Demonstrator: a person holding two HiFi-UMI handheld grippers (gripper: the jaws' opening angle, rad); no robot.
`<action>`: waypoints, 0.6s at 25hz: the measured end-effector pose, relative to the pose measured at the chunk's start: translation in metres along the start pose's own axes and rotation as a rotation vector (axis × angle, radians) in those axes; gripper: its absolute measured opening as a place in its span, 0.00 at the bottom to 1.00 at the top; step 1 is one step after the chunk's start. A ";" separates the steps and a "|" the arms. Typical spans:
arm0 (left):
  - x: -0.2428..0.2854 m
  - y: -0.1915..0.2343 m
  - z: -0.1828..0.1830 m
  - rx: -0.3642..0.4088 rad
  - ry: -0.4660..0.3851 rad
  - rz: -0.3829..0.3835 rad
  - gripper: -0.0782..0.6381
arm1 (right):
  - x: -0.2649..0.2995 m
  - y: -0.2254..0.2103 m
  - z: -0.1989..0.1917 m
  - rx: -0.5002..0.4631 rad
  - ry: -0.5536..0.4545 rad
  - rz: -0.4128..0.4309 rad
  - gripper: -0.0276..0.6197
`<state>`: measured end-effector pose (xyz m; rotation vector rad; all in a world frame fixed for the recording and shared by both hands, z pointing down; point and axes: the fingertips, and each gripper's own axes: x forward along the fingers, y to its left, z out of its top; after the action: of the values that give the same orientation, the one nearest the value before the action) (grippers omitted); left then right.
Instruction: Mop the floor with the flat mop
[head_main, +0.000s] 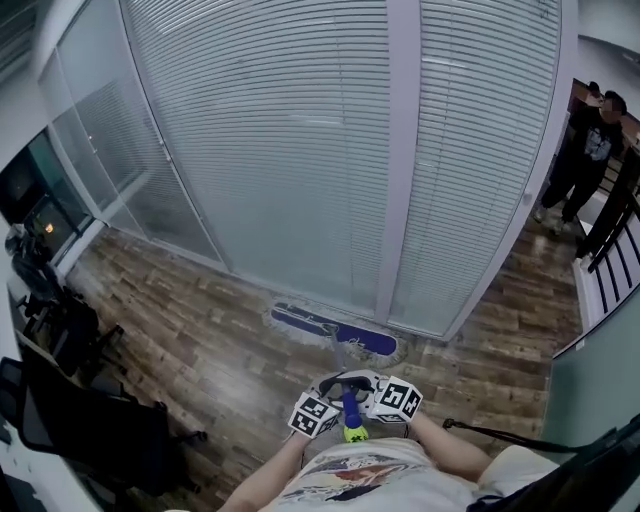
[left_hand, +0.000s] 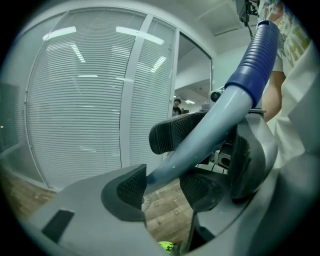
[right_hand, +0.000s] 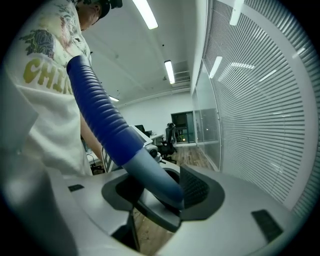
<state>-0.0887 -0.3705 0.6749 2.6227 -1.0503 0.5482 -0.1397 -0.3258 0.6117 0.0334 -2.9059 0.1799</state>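
The flat mop's blue head (head_main: 335, 330) with its white fringe lies on the wooden floor (head_main: 200, 330) at the foot of the glass wall. Its grey handle (head_main: 349, 372) runs back to both grippers, close in front of my body. The blue ribbed grip (head_main: 351, 410) ends in a yellow-green tip. My left gripper (head_main: 322, 408) is shut on the handle (left_hand: 200, 145), which passes between its pads (left_hand: 131, 186). My right gripper (head_main: 390, 395) grips the same handle (right_hand: 150, 172) just below the blue grip (right_hand: 97, 107), against its ribbed pad (right_hand: 194, 189).
A glass wall with white blinds (head_main: 300, 150) stands straight ahead. Black office chairs (head_main: 70, 335) crowd the left side. At the right are a black railing (head_main: 612, 225) and two people (head_main: 585, 150). A thin black rod (head_main: 490, 432) lies by my right arm.
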 end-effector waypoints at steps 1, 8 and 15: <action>-0.010 -0.008 -0.005 -0.005 -0.004 -0.001 0.37 | 0.002 0.014 -0.001 0.001 0.005 0.000 0.36; -0.082 -0.072 -0.055 -0.031 -0.041 0.015 0.37 | 0.019 0.121 -0.021 -0.015 0.051 0.007 0.36; -0.137 -0.152 -0.100 -0.051 -0.061 0.025 0.37 | 0.012 0.226 -0.044 -0.010 0.088 0.013 0.36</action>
<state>-0.0977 -0.1440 0.6889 2.6002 -1.1025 0.4433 -0.1493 -0.0965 0.6303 0.0043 -2.8194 0.1648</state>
